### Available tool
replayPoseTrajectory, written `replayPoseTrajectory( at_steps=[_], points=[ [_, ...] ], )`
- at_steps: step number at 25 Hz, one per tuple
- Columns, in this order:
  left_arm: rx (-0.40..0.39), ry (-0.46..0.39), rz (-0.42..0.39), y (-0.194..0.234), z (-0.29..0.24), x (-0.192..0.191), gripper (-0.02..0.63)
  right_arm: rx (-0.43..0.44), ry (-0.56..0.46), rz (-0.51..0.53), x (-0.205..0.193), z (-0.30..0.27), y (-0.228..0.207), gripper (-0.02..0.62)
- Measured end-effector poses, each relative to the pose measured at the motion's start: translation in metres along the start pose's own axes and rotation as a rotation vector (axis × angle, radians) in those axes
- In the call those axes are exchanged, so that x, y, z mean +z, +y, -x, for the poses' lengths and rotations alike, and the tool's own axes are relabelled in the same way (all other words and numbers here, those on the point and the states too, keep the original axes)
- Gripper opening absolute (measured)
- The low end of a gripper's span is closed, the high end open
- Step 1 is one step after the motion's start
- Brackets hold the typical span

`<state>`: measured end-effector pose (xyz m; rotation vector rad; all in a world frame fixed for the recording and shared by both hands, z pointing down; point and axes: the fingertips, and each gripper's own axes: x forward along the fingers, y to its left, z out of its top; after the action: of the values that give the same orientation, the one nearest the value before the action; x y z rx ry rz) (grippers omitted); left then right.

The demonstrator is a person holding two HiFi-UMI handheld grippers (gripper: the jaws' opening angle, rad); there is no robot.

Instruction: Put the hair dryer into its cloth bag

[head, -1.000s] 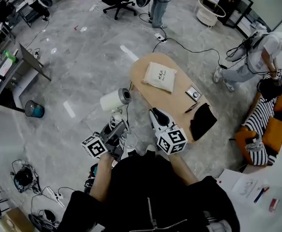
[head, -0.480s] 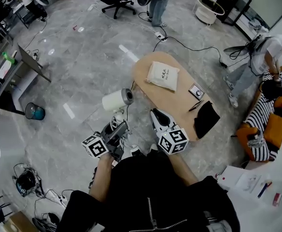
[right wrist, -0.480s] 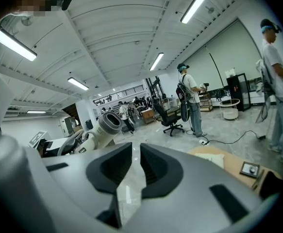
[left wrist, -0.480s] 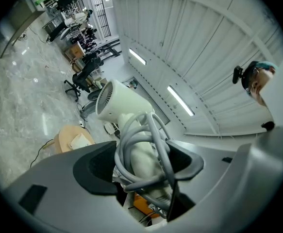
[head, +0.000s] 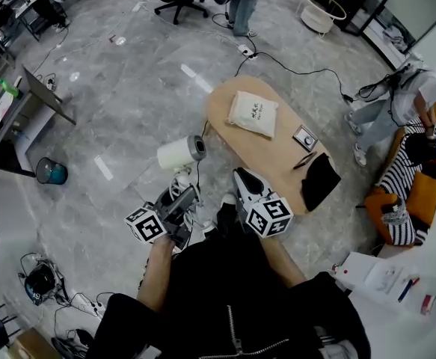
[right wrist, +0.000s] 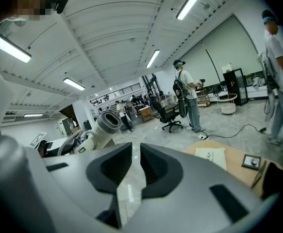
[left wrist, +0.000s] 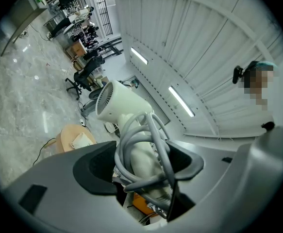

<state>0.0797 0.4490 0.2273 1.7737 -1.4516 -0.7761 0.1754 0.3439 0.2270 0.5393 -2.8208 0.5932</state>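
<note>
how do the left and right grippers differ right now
Load: the left gripper clamps the white hair dryer by its cord-wrapped handle; the right gripper holds nothing. Jaws: the left gripper's stand wide apart around that handle, the right gripper's leave only a slim gap. Place: the right gripper is nearer the wooden table. Both carry a marker cube.

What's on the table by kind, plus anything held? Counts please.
Cream cloth bag: 1
Small square device: 1
Dark pen-like stick: 1
Black cloth item: 1
Hair dryer, clamped in the left gripper: 1
Total: 5
</note>
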Motion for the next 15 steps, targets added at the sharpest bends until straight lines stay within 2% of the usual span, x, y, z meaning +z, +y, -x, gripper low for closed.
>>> replayPoseTrajectory(
  at_steps=[8,15],
  points=[
    [0.024,-0.007,0.026,0.012,-0.003,0.009,0.305,0.015,-0.008,-0.034,0.0,-0.016,-0.005,0.061],
    [0.038,0.006,0.012,0.022,-0.016,0.023,0.305,0.032,-0.022,-0.067,0.01,-0.044,-0.015,0.061]
  ],
)
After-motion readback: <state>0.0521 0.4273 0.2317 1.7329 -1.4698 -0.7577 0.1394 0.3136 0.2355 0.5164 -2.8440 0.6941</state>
